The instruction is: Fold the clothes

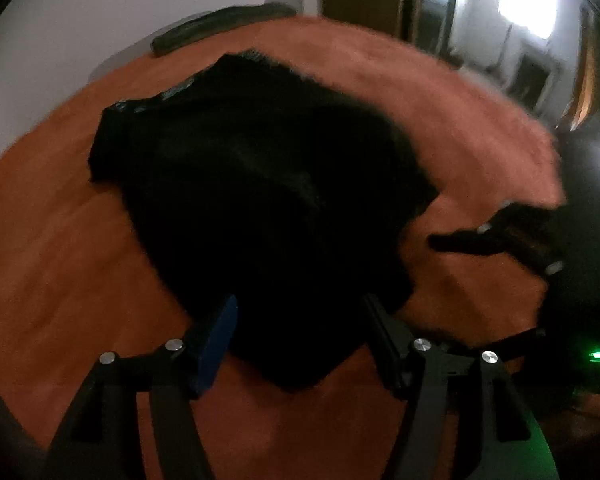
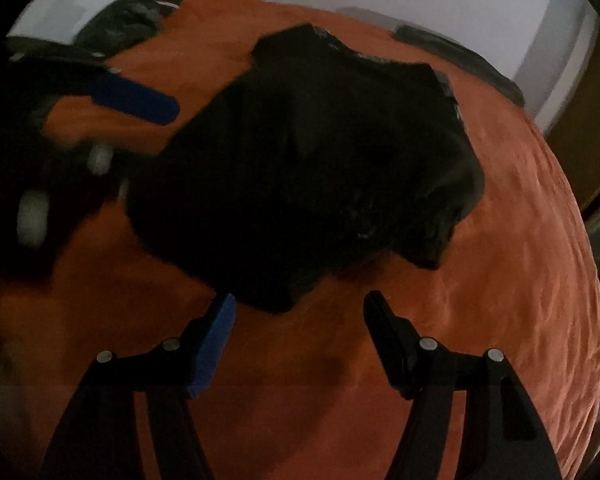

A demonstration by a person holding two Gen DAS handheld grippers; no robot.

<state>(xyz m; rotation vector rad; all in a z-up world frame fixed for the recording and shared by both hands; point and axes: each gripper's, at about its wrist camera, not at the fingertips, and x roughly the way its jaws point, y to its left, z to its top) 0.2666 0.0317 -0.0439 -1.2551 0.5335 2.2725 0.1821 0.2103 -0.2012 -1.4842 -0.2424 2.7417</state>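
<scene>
Orange-covered surface (image 1: 60, 248) fills both wrist views, plain pale wall behind, dim light, some motion blur. Black garment (image 1: 260, 200) lies bunched in a rough folded heap mid-surface; a bit of grey print or trim shows along its far edge (image 2: 444, 80). Hard to tell what kind of garment it is.

Left tool (image 1: 298, 312) hangs over the near end of the garment, pointing steeply down. Jaws spread apart, blue pad on the left finger, black finger on the right; the cloth shows between and beyond the tips, but no pinch is visible, nothing is held. In the right wrist view the left tool (image 2: 168, 128) sits at the picture's left, its blue finger reaching toward the garment's left side, blurred.

Right tool (image 2: 300, 304) also stands with jaws apart and empty. Garment's near corner lies just ahead of its tips, closer to the blue finger; bare orange cover lies between the fingers. In the left wrist view the right tool (image 1: 460, 240) appears at the picture's right, just beside the garment's right edge, not clearly touching.

Dark long object (image 1: 220, 26) lies at the surface's far edge, well apart from the garment.
</scene>
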